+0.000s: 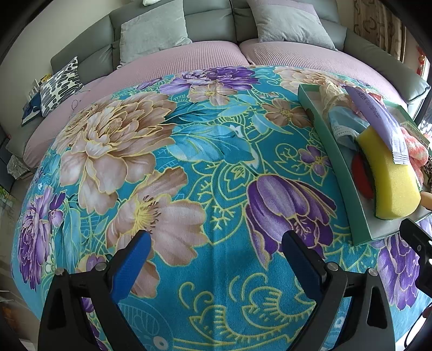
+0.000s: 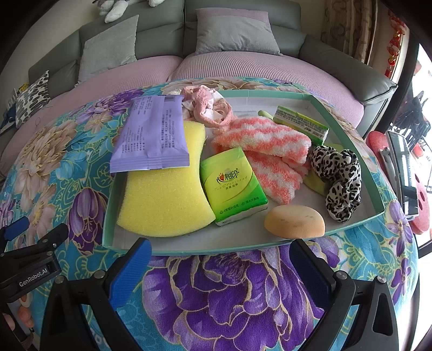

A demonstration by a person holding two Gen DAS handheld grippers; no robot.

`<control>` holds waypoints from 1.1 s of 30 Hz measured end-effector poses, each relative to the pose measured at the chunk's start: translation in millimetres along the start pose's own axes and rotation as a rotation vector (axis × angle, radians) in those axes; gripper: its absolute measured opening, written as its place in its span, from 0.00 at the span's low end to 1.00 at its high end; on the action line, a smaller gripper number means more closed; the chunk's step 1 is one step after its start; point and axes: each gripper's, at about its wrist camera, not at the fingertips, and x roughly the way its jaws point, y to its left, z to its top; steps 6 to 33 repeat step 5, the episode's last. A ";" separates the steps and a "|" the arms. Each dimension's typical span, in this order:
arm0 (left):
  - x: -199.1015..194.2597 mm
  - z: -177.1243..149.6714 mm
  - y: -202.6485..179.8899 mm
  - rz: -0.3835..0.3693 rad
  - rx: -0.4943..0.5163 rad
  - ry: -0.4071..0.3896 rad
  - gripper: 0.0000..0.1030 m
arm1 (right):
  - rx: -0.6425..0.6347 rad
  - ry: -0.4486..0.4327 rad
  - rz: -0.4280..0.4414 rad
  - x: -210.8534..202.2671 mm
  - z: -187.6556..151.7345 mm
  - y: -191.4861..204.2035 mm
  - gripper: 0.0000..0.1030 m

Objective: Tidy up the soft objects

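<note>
A green tray point(image 2: 108, 205) on the floral blanket holds several soft items: a yellow sponge point(image 2: 162, 199), a purple packet point(image 2: 151, 135) lying on it, a green tissue pack point(image 2: 232, 186), pink-and-white fuzzy socks point(image 2: 270, 151), a leopard-print scrunchie point(image 2: 340, 175), a beige makeup sponge point(image 2: 294, 221) and a second green pack point(image 2: 302, 124). My right gripper point(image 2: 218, 259) is open and empty just before the tray's near edge. My left gripper point(image 1: 216, 251) is open and empty over bare blanket, left of the tray point(image 1: 334, 159) and the sponge point(image 1: 388, 175).
The floral blanket point(image 1: 189, 151) covers a table in front of a grey sofa point(image 1: 216, 24) with pink seat covers and grey cushions. A patterned pillow point(image 1: 59, 83) lies at the far left. A red stool point(image 2: 421, 205) stands at the right.
</note>
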 end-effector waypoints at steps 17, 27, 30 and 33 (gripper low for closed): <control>-0.1 1.0 -0.2 -0.006 0.004 -0.003 0.95 | 0.000 0.000 0.000 0.0 0.1 0.0 1.00; -0.1 1.0 -0.2 -0.006 0.004 -0.003 0.95 | 0.000 0.000 0.000 0.0 0.1 0.0 1.00; -0.1 1.0 -0.2 -0.006 0.004 -0.003 0.95 | 0.000 0.000 0.000 0.0 0.1 0.0 1.00; -0.1 1.0 -0.2 -0.006 0.004 -0.003 0.95 | 0.000 0.000 0.000 0.0 0.1 0.0 1.00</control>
